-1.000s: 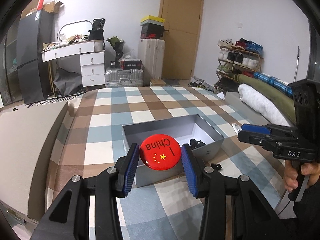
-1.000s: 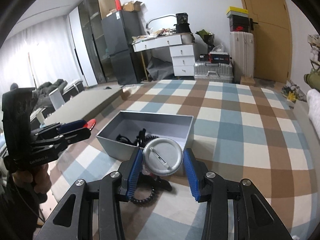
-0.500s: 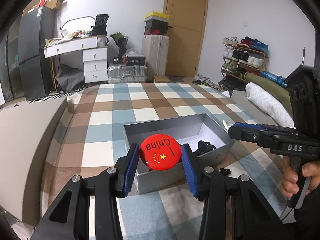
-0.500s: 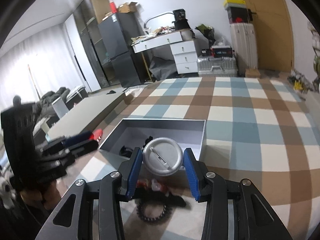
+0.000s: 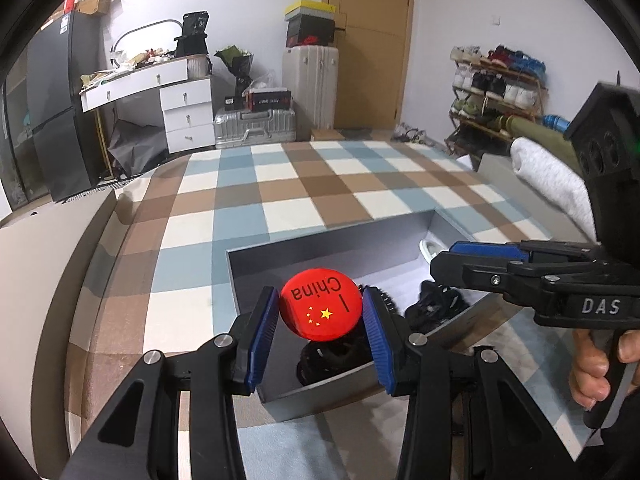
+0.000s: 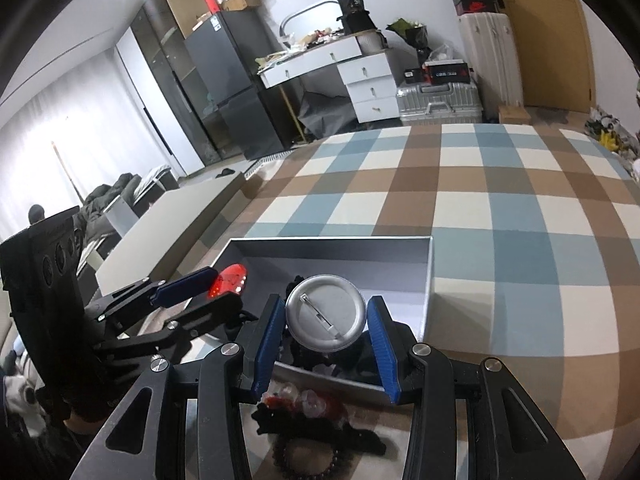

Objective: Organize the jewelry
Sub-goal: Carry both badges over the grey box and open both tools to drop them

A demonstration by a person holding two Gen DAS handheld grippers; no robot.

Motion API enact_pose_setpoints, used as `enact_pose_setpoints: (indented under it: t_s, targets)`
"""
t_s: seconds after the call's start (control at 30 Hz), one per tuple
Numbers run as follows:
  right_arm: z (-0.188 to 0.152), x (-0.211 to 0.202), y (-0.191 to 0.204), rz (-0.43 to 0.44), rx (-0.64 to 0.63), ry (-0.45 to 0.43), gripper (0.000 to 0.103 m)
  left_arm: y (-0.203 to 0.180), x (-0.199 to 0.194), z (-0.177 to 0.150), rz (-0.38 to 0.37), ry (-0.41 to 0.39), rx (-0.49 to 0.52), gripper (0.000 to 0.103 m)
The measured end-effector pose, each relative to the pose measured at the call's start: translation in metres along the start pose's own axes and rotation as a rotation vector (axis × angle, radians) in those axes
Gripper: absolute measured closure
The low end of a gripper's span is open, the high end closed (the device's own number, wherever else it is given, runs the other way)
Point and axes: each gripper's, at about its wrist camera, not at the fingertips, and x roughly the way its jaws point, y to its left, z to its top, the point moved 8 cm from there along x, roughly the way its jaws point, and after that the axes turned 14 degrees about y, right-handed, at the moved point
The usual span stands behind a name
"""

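A round red badge (image 5: 320,306) with "China" and yellow stars sits between the blue pads of my left gripper (image 5: 320,320), which is shut on it. It hangs over the near end of an open grey box (image 5: 332,236). My right gripper (image 6: 326,322) is shut on a silver badge (image 6: 326,316), pin side toward the camera, above the same box (image 6: 332,239). Dark jewelry (image 5: 436,304) lies inside the box. In the right wrist view the left gripper (image 6: 226,286) with its red badge (image 6: 230,280) hovers at the box's left edge.
The box rests on a blue, brown and white checked cloth (image 6: 500,208). Just outside its near wall lie a black bead bracelet (image 6: 308,456) and a red and white trinket (image 6: 300,398). A hand (image 5: 600,364) grips the right tool's handle. Furniture and suitcases stand at the far end.
Both grippers have moved forward and slightly down, from in front of the box to above its inside. Each still holds its badge.
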Motion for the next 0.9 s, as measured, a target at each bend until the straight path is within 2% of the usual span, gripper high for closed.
enact_pose_setpoints:
  t_s: [0.17, 0.53, 0.9]
  targets:
    - [-0.002, 0.008, 0.005, -0.010, -0.021, 0.015, 0.061, 0.001, 0.000, 0.001, 0.026, -0.003, 0.022, 0.066]
    - [-0.011, 0.017, 0.024, -0.033, -0.062, 0.075, 0.061, 0.007, 0.003, 0.005, 0.021, 0.006, 0.024, 0.066]
    - [0.000, 0.018, 0.011, -0.094, -0.043, 0.064, 0.062, -0.002, 0.008, 0.004, 0.004, 0.023, 0.033, 0.066]
